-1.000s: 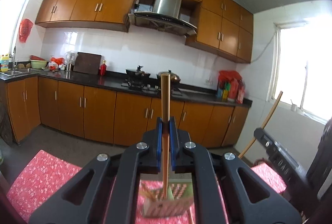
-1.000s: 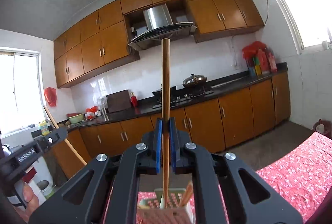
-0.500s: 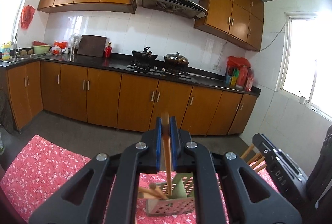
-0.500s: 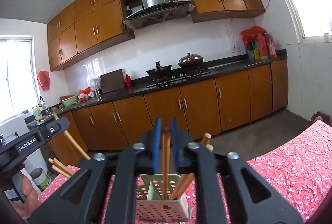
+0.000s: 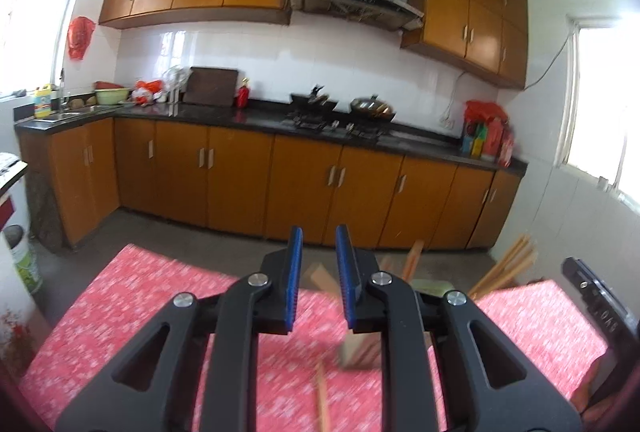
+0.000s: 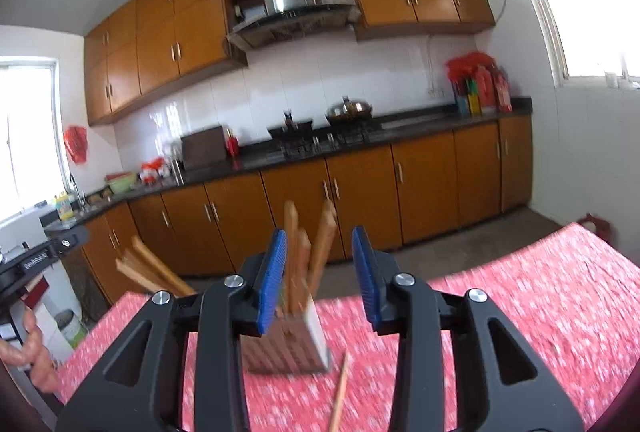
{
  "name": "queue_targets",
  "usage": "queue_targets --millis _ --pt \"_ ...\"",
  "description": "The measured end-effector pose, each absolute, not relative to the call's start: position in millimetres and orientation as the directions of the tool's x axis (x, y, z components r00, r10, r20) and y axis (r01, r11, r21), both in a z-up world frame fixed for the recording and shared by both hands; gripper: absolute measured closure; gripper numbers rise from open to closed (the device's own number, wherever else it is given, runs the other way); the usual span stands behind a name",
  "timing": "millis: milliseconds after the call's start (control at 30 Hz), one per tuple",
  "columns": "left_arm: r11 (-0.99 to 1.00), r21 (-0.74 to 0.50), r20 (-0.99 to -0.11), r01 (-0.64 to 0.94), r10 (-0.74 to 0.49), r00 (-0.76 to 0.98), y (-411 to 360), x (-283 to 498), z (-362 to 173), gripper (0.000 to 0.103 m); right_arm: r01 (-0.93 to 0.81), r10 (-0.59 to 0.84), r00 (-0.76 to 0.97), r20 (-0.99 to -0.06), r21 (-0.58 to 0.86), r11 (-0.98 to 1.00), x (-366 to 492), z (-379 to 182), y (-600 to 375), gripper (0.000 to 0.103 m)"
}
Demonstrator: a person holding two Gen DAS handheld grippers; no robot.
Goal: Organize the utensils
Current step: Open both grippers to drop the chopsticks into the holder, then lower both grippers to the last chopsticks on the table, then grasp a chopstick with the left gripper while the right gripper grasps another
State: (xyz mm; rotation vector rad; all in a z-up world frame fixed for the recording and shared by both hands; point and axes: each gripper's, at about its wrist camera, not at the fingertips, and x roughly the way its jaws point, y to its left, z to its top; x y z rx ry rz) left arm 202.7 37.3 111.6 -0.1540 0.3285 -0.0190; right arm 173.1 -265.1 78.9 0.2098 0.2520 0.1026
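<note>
My left gripper [image 5: 316,252] is opening, narrow and empty, over the red-clothed table [image 5: 140,304]. My right gripper [image 6: 320,256], wider, is opening with nothing pressed, framing the perforated holder [image 6: 288,348] of wooden utensils [image 6: 316,252]; a loose chopstick [image 6: 340,392] lies before it, open cloth rightward.

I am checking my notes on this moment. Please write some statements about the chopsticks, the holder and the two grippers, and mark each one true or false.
1. The right gripper is clamped on a chopstick. False: its jaws are opening and press on nothing; the chopsticks stand behind the gap.
2. Several chopsticks stand in the holder. True.
3. One chopstick lies on the red tablecloth in front of the holder. True.
4. The tablecloth is plain blue. False: it is red with a small white pattern.
5. The left gripper holds a chopstick upright. False: its jaws are opening and nothing is gripped between them.
</note>
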Motion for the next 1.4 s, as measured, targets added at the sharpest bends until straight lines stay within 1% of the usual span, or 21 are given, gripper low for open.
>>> queue_targets --millis 100,133,300,367,400,500,600,667,733,767,900,1067,1300,1333,1367,1400 --pt "0.992 -0.120 -0.386 -0.043 -0.007 0.922 51 188 81 0.084 -0.051 0.124 0.931 -0.342 0.214 0.976 167 46 -268 0.067" --pt "0.993 -0.104 -0.423 -0.051 0.002 0.906 54 184 64 0.084 -0.051 0.133 0.917 -0.376 0.220 0.974 166 34 -269 0.067" --pt "0.996 -0.073 -0.554 -0.052 0.003 0.833 59 176 3 0.084 -0.065 0.195 0.798 -0.570 0.240 0.969 165 -37 -256 0.068" --pt "0.996 -0.080 -0.601 -0.037 -0.019 0.799 56 174 -18 0.084 -0.078 0.221 0.752 -0.621 0.248 0.966 165 -58 -247 0.069" --pt "0.996 -0.087 -0.616 -0.028 -0.032 0.787 54 173 -26 0.084 -0.085 0.234 0.726 -0.647 0.253 0.964 167 -68 -242 0.071" --pt "0.995 -0.097 -0.661 -0.003 -0.062 0.748 45 174 -50 0.084 -0.088 0.252 0.670 -0.699 0.261 0.961 172 -90 -232 0.074" --pt "0.993 -0.120 -0.688 0.002 -0.085 0.720 38 175 -63 0.084 -0.089 0.242 0.644 -0.726 0.243 0.966 174 -102 -224 0.075" --pt "0.991 -0.134 -0.700 0.004 -0.097 0.708 36 176 -69 0.082 -0.083 0.224 0.632 -0.742 0.224 0.971 178 -108 -225 0.083" --pt "0.990 -0.142 -0.707 0.008 -0.107 0.699 33 175 -73 0.080 -0.074 0.209 0.637 -0.742 0.211 0.975 177 -110 -225 0.092" --pt "0.989 -0.144 -0.709 0.012 -0.112 0.696 31 177 -73 0.080 -0.070 0.205 0.638 -0.742 0.209 0.975 178 -112 -227 0.095" --pt "0.987 -0.156 -0.715 0.039 -0.140 0.685 25 176 -78 0.080 -0.017 0.169 0.649 -0.742 0.209 0.978 179 -116 -241 0.095" --pt "0.980 -0.178 -0.738 0.086 -0.191 0.647 11 177 -94 0.080 0.106 0.091 0.660 -0.746 0.213 0.971 181 -116 -277 0.095" --pt "0.981 -0.150 -0.761 0.126 -0.196 0.618 -6 178 -106 0.080 0.138 0.074 0.663 -0.745 0.218 0.966 178 -118 -296 0.095" --pt "0.983 -0.137 -0.766 0.126 -0.186 0.615 -9 178 -109 0.081 0.137 0.073 0.663 -0.745 0.217 0.967 177 -118 -296 0.095" --pt "0.984 -0.128 -0.772 0.124 -0.177 0.611 -11 178 -111 0.085 0.135 0.073 0.664 -0.744 0.216 0.967 177 -119 -297 0.095" --pt "0.986 -0.117 -0.774 0.122 -0.168 0.610 -12 179 -112 0.087 0.131 0.075 0.664 -0.744 0.215 0.968 177 -119 -296 0.095"
